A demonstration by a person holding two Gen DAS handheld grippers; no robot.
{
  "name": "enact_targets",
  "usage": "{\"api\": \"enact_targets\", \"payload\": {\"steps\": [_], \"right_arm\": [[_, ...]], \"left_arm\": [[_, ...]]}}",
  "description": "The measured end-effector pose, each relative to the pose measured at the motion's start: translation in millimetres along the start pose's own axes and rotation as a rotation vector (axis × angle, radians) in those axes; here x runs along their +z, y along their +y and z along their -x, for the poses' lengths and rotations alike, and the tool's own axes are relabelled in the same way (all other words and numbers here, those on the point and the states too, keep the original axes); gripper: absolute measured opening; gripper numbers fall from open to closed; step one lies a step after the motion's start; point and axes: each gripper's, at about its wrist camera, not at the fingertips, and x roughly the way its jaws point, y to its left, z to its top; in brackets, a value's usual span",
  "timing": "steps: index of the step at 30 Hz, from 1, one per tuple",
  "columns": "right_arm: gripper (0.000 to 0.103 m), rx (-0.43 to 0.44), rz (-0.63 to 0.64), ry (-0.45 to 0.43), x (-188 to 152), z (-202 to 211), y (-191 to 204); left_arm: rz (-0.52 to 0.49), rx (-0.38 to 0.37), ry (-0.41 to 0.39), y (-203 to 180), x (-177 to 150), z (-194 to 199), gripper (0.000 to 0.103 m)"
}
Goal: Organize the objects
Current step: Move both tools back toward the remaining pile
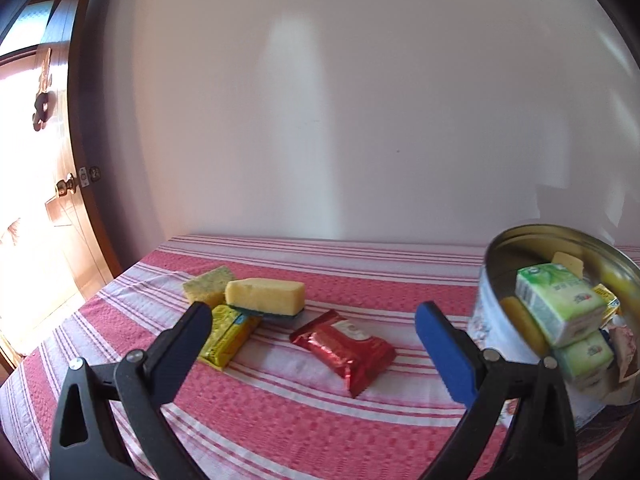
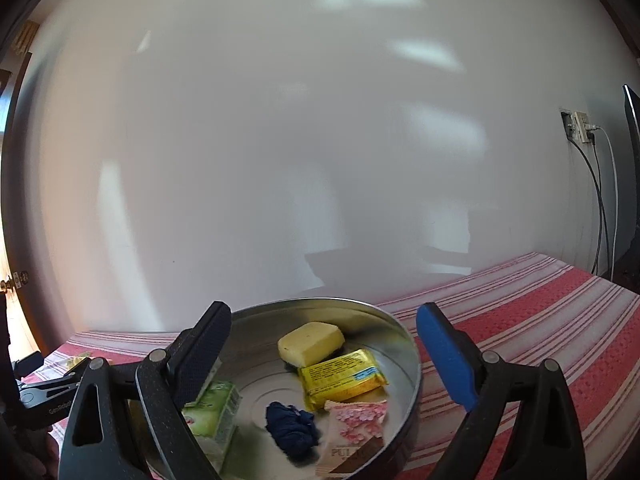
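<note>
- Left gripper [image 1: 312, 320] is spread wide and holds nothing; it hangs above the red-and-white striped cloth [image 1: 280, 412].
- The red packet [image 1: 344, 346] lies between its fingers, just past the tips at about 12 o'clock.
- At 11 o'clock a yellow sponge [image 1: 265, 297] rests partly on a yellow packet [image 1: 228, 334], with a flat green-yellow sponge [image 1: 208, 286] behind them.
- The round tin [image 1: 492, 320] stands at 2 o'clock, near the table's right edge, holding green tissue packs [image 1: 560, 304].
- Right gripper [image 2: 324, 346] is also wide open and empty, over the tin [image 2: 400, 320].
- Inside lie a sponge [image 2: 311, 342], a yellow packet [image 2: 342, 378], a dark blue cloth [image 2: 292, 426] and a pink packet [image 2: 358, 420].
- Bare cloth [image 2: 540, 320] stretches away at 2 o'clock.
</note>
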Motion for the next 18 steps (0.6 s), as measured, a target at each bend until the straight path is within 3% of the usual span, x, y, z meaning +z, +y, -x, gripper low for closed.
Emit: {"api": "enact_targets", "payload": {"steps": [9, 18], "right_arm": [[0.095, 0.158, 0.059, 0.050, -16.7, -8.6, 83.1], [0.095, 0.322, 0.170, 0.179, -34.2, -29.4, 158.1]], "left_arm": [[0.083, 0.092, 0.110, 69.1, -3.6, -35.8, 0.102], [0.126, 0.053, 0.343, 95.9, -12.0, -86.6, 0.102]]}}
